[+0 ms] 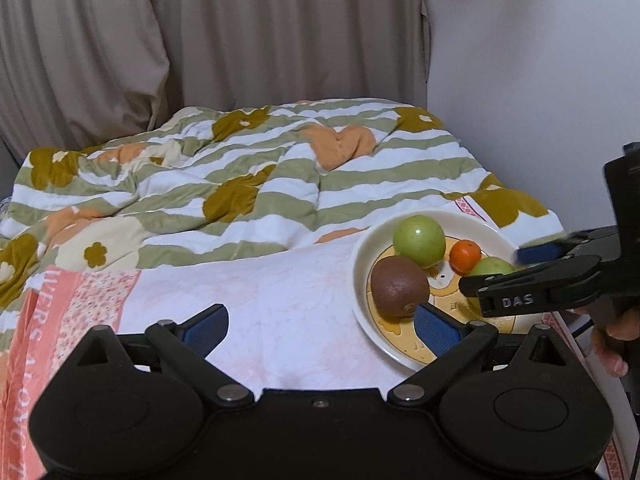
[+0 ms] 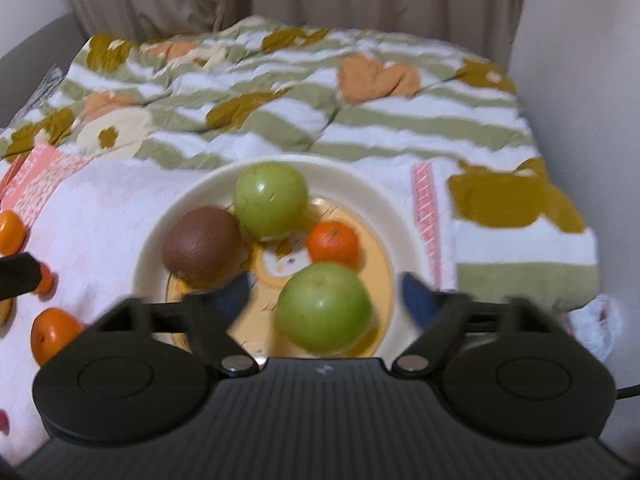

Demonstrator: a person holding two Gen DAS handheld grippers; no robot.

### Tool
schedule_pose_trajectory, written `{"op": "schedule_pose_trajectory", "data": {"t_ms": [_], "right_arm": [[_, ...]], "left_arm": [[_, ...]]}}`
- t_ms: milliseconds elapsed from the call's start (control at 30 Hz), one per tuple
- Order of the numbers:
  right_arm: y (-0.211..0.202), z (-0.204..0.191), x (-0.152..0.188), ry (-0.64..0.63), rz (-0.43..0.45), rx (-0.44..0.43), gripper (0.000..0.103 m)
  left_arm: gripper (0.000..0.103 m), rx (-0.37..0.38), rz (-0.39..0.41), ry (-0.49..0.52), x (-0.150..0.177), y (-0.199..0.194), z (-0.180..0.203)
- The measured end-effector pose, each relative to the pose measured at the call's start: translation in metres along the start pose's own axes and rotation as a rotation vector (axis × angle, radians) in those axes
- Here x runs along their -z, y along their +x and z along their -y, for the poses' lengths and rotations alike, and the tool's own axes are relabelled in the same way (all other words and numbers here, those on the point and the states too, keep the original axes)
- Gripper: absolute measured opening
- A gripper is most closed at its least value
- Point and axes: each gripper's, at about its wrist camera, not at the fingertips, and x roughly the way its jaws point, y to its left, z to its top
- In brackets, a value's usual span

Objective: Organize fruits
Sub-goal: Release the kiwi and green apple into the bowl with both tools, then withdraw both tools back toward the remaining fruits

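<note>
Where curtains (image 1: 248, 40) hang, floral quilt (image 1: 240, 184), white sheet (image 1: 280, 300)

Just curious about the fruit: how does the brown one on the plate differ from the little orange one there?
The brown fruit is bigger, dull and rough; the orange fruit is small, bright and glossy. The brown one sits at the plate's left, the orange one to the right. Both are round and loose.
</note>
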Motion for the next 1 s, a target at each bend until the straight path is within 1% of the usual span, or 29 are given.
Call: {"op": "schedule_pose_trajectory", "data": {"t_ms": [67,200,433,700,833,1000], "right_arm": [[-0.009,0.002,0.0,0.007,0.035,0.013,0.103],[-0.022,0.006,-0.001,0.018,0.039,0.002,0.103],[-0.061,0.007,-0.002,0.022,0.087,0.006,0.103],[-0.12,0.001,0.008,0.007,0.151,-0.003,0.103],[-0.149,-0.005,0.015,-0.012,0.179,-0.023,0.103],[-0.177,-0.016,0.026,-0.032,0.209,-0.068,0.103]], "left_arm": [[0.101,-0.006,0.004,-0.008,0.002,-0.004,0.0],[0.101,-0.017,0.017,-0.029,0.005,-0.015,0.0],[0.101,-0.031,0.063,-0.055,0.009,-0.047,0.003],[0.101,-0.052,0.142,-0.09,0.022,-0.096,0.007],[0.101,-0.068,0.175,-0.104,0.034,-0.123,0.008],[0.102,-0.114,0.204,-0.12,0.051,-0.156,0.004]]}}
